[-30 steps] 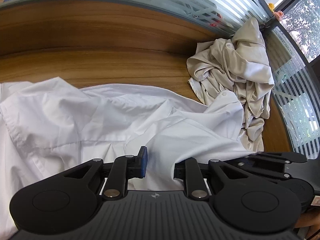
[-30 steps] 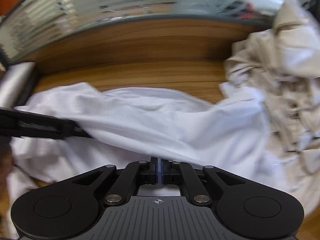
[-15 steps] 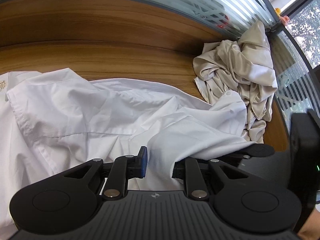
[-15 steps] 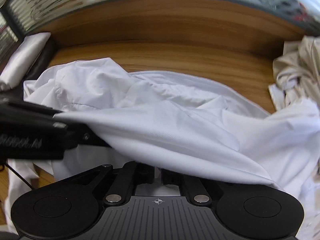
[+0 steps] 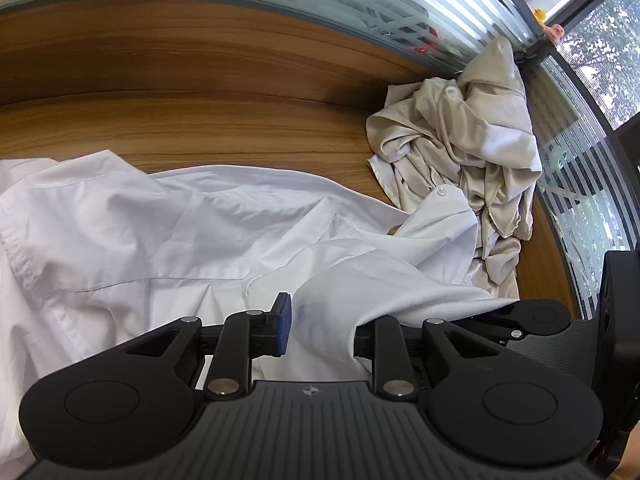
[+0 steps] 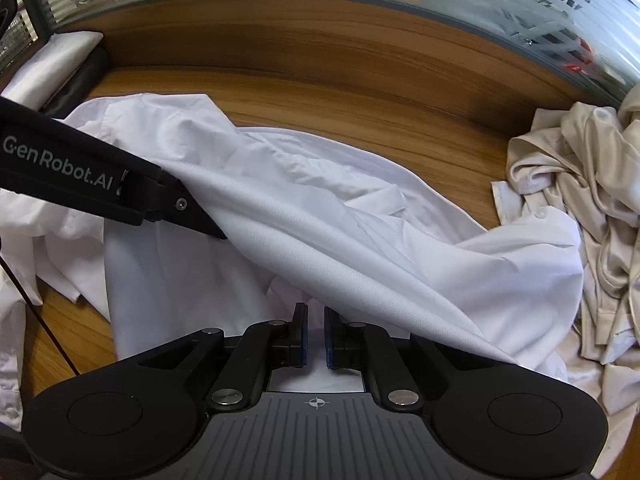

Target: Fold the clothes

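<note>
1. The white shirt [image 5: 168, 240] lies spread and rumpled on the wooden table [image 5: 200, 120]; from the left wrist view it fills the near part of the table, its buttoned cuff [image 5: 444, 200] touching the heap at the right.
2. That heap is a pile of beige clothes [image 5: 472, 148], bunched against the striped glass partition [image 5: 400, 8] at the table's far right corner.
3. Your left gripper [image 5: 320, 328] has a taut fold of the shirt running between its fingers; the jaws have just been opening, and the blue pad [image 5: 283, 328] on one side stands visibly clear of the cloth. The other finger is hidden under the fold.
4. Your right gripper [image 6: 315, 336] sits low over the shirt with its jaws parted by a narrow gap. I cannot tell whether cloth lies in that gap; the same fold drapes over its right finger.
5. Left of the shirt, in the right wrist view, a folded white garment [image 6: 52, 64] lies at the table's far left edge.
</note>
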A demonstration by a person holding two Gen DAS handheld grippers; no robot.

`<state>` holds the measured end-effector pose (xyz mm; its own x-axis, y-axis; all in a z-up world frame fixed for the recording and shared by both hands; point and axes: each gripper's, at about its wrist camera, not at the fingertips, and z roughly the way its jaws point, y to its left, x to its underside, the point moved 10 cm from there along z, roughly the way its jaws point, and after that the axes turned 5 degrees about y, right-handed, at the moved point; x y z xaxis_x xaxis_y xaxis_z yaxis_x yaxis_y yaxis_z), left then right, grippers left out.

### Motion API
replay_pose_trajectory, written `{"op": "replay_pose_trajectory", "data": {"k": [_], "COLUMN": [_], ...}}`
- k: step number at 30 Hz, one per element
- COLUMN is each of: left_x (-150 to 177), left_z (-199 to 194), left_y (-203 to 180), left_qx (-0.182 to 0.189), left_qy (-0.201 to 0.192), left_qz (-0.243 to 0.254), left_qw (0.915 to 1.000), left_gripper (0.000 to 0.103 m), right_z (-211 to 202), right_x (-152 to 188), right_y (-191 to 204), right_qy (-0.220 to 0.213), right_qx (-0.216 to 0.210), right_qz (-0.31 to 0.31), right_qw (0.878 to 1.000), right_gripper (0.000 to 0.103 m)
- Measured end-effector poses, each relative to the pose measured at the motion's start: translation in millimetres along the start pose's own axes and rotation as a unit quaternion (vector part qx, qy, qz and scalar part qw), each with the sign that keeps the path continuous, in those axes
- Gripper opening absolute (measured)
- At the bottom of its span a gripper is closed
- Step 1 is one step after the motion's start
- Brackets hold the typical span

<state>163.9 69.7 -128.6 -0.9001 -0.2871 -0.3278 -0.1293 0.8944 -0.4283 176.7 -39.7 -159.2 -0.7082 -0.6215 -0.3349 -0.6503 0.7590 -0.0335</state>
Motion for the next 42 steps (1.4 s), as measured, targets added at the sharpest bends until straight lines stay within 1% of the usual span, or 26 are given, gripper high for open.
{"op": "replay_pose_trajectory", "data": {"k": [4, 5, 10, 12, 15, 17, 22, 28, 31, 37, 39, 41, 42], "left_x": [1, 2, 5, 6, 8, 9, 12, 13, 14, 18, 18, 17, 17], "left_z": [-2, -3, -3, -2, -2, -1, 5, 12, 15, 28, 29, 26, 23], "left_y": [0, 1, 11, 15, 20, 21, 16, 16, 18, 23, 24, 24, 23], "left_qx": [0.002, 0.002, -0.006, -0.007, -0.008, -0.007, -0.006, -0.011, -0.014, -0.020, -0.017, -0.008, 0.002], "left_qy": [-0.001, -0.001, 0.002, 0.005, 0.010, 0.012, 0.016, 0.021, 0.026, 0.035, 0.031, 0.023, 0.019], "left_qz": [-0.001, -0.002, -0.010, -0.016, -0.021, -0.021, -0.016, -0.012, -0.011, -0.012, -0.012, -0.010, -0.006], "left_qw": [1.0000, 1.0000, 0.9999, 0.9998, 0.9997, 0.9997, 0.9997, 0.9997, 0.9995, 0.9991, 0.9993, 0.9997, 0.9998], "left_gripper": [0.026, 0.026, 0.026, 0.026, 0.026, 0.026, 0.026, 0.027, 0.030, 0.031, 0.032, 0.036, 0.045], "right_z": [-1, -2, 2, 5, 12, 17, 28, 34, 38, 59, 66, 64, 61], "right_x": [1, 1, -2, -4, -5, -5, -1, 4, 5, 6, 8, 9, 9], "right_y": [3, 4, 19, 24, 33, 37, 28, 22, 21, 21, 20, 18, 15], "right_qy": [0.001, 0.000, 0.002, 0.002, 0.009, 0.015, 0.036, 0.039, 0.044, 0.071, 0.076, 0.073, 0.069], "right_qx": [0.009, 0.008, -0.007, -0.014, -0.022, -0.026, -0.025, -0.017, -0.015, -0.004, -0.002, -0.010, -0.014], "right_qz": [-0.011, -0.014, -0.038, -0.048, -0.065, -0.073, -0.062, -0.058, -0.056, -0.056, -0.050, -0.035, -0.025], "right_qw": [1.000, 1.000, 0.999, 0.999, 0.998, 0.997, 0.997, 0.997, 0.997, 0.996, 0.996, 0.997, 0.997], "right_gripper": [0.011, 0.013, 0.021, 0.026, 0.030, 0.030, 0.030, 0.030, 0.030, 0.030, 0.028, 0.025, 0.015]}}
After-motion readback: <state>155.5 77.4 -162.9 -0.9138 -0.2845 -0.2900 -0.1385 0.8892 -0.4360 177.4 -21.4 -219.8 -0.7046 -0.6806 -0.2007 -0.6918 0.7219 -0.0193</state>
